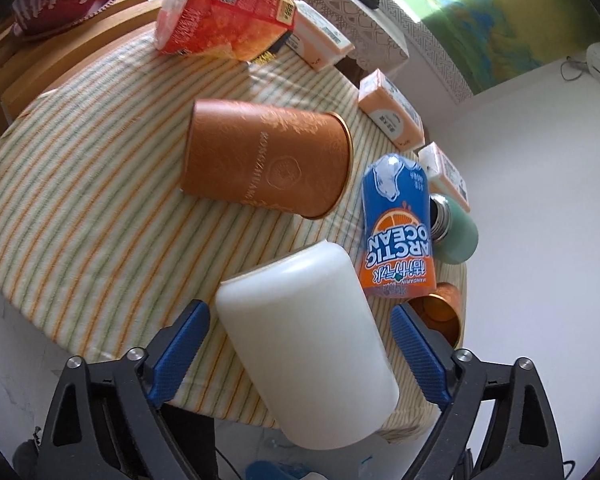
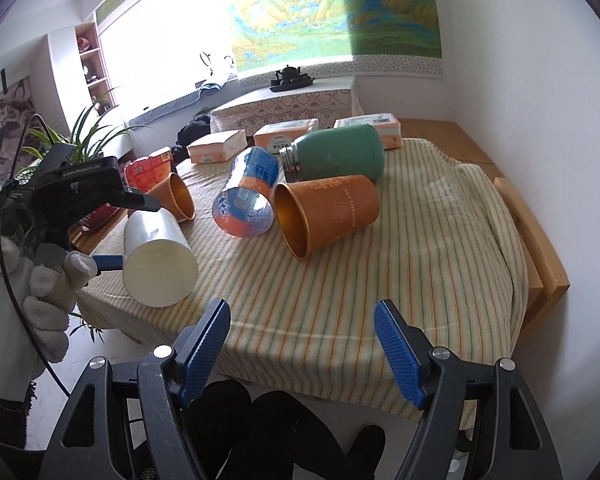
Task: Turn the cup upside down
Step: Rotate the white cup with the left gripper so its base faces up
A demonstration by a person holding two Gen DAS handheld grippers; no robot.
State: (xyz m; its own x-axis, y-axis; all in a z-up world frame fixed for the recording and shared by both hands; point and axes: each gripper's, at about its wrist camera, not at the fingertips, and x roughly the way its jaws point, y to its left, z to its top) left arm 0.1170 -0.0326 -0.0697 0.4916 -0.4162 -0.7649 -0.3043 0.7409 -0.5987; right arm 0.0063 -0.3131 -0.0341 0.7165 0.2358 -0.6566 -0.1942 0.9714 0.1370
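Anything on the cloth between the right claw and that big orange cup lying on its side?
No. In the right wrist view, only bare striped tablecloth lies between the right claw and the orange cup.

Matt white plastic cup [image 1: 306,344]; striped cloth tablecloth [image 1: 100,200].

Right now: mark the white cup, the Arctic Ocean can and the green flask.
white cup [image 1: 304,344]: left wrist view, side wall.
Arctic Ocean can [image 1: 396,228]: left wrist view, printed label.
green flask [image 2: 340,156]: right wrist view, body.

cup [image 1: 306,344]: milky white
tablecloth [image 1: 100,220]: cream, orange and green stripes
can [image 1: 396,228]: blue and orange
flask [image 2: 336,156]: green
gripper pads [image 2: 204,350]: blue
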